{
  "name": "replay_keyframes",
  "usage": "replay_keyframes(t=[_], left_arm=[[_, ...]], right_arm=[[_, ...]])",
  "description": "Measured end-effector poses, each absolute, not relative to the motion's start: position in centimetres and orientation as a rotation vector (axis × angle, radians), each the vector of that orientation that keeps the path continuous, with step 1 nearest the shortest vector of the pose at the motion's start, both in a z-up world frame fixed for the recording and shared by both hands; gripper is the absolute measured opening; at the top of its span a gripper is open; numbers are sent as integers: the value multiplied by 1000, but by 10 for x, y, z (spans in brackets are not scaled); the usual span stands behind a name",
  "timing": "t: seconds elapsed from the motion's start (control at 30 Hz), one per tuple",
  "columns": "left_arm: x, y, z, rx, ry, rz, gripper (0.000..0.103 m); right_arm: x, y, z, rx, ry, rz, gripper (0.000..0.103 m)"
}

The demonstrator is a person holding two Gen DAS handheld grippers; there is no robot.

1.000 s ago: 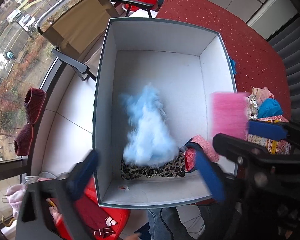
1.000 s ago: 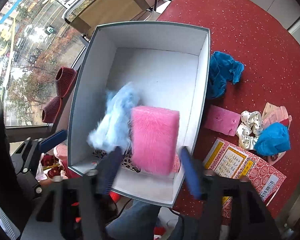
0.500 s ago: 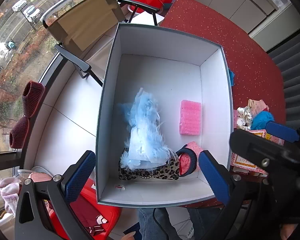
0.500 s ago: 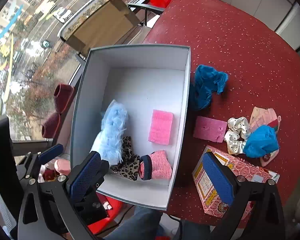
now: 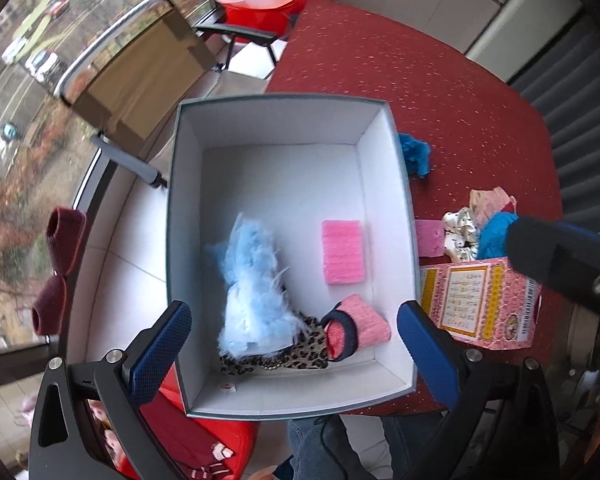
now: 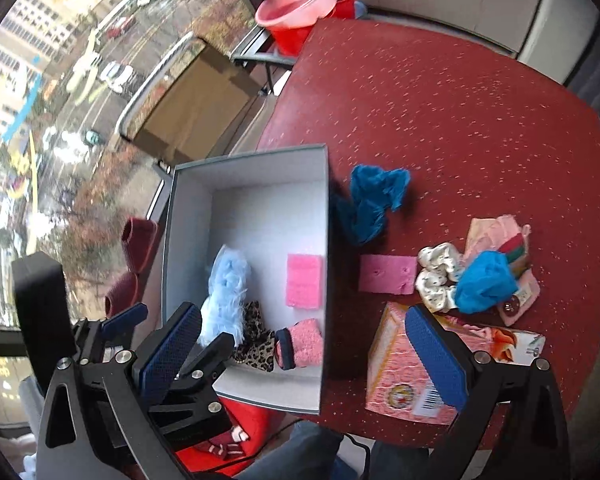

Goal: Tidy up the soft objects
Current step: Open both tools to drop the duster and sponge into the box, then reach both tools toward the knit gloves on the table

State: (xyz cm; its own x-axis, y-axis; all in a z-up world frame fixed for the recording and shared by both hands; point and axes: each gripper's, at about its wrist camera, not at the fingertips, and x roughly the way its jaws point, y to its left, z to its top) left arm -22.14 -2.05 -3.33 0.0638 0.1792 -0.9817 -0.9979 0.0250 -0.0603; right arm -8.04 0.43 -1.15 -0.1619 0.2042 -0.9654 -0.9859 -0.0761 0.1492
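A white open box [image 5: 388,184] [image 6: 188,216] stands on the red table. Inside lie a light blue fluffy piece [image 5: 252,292] [image 6: 224,292], a pink sponge [image 5: 342,252] [image 6: 304,280], a leopard-print piece [image 5: 276,358] [image 6: 256,336] and a pink sock with a dark cuff [image 5: 360,332] [image 6: 300,344]. My left gripper [image 5: 294,350] is open and empty above the box's near end. My right gripper [image 6: 304,356] is open and empty above the box's near right wall. On the table lie a blue cloth [image 6: 372,200], a pink flat pad [image 6: 386,274], a white scrunchie [image 6: 436,280] and a bright blue piece [image 6: 484,288].
A pink printed carton [image 6: 404,376] [image 5: 480,304] lies on the table by the box. A folding chair [image 5: 140,76] and pink and red basins [image 6: 300,12] stand beyond the table. Dark red slippers [image 5: 58,264] sit by the window. A red item [image 5: 204,440] lies below the box.
The blue fluffy piece and the pink sponge dropped from the grippers into the box. Both grippers opened and pulled back and up; the right one swung right over the table.
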Motion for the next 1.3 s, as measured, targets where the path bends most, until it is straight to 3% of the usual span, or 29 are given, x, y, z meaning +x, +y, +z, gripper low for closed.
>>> replay_keyframes(t=[0.63, 1.0, 1.3], left_arm=[[-121, 28, 10, -984, 1065, 1093, 103], [-24, 64, -17, -953, 1193, 957, 103], [37, 91, -60, -931, 1345, 871, 103]], right_arm=[[104, -22, 31, -680, 1255, 1244, 102], [217, -60, -21, -571, 1414, 1008, 102], [251, -68, -73, -601, 1522, 926, 102]])
